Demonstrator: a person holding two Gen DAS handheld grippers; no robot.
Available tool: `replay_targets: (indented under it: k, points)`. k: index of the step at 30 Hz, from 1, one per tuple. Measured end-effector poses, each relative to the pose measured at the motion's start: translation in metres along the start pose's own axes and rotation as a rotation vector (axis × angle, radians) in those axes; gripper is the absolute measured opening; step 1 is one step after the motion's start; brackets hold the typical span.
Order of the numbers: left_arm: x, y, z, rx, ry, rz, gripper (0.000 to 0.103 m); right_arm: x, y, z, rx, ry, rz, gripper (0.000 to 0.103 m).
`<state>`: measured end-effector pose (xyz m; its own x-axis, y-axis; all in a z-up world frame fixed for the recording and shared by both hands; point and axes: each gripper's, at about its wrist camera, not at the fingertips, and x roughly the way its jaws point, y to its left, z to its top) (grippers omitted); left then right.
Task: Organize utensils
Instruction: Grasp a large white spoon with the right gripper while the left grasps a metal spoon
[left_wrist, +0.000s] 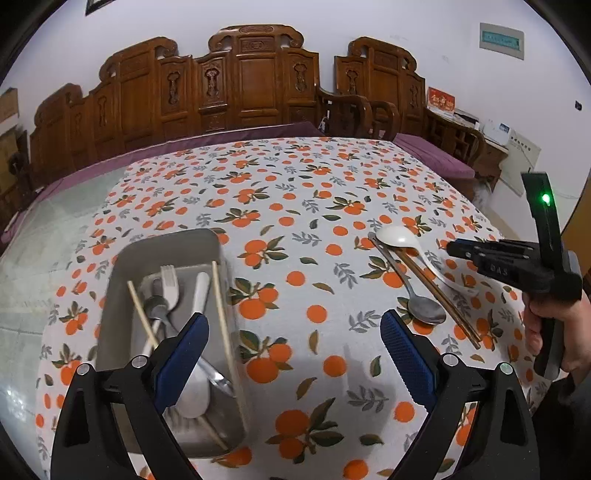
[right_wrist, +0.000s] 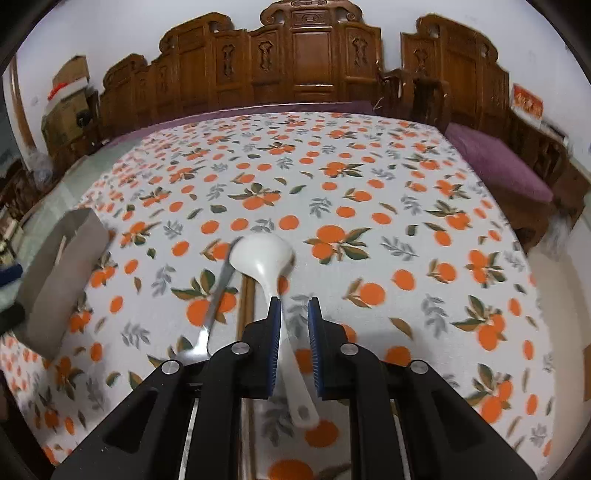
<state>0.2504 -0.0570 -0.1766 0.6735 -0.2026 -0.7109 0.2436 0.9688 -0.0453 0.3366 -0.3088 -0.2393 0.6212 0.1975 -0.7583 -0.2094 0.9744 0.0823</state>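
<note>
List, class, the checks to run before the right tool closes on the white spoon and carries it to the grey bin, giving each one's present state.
1. White spoon handle between the right tool fingers: ok.
2. Fingers clamped on it: not ok, gap remains.
3. Metal spoon and chopsticks outside the grip: ok.
4. Grey bin has room: ok.
5. Left tool open, holding nothing: ok.
6. Spoon lifted off the tablecloth: cannot tell.

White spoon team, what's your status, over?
Right tongs straddling white spoon handle, not shut. Left tongs open, empty. Nothing blocking.
</note>
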Motion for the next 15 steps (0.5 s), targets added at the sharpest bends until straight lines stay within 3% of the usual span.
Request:
replay_targets:
  k: [10,15]
  points:
    - [0.014,-0.025,-0.005,0.017,0.047,-0.018,0.09,0.035,0.008,0.006,-0.076,0.076,0.041,0.02]
    - [0.022,-0.04,-0.01,0.05,0.079,-0.005,0.09,0.041,0.006,0.001,-0.092,0.117,0.016,0.019]
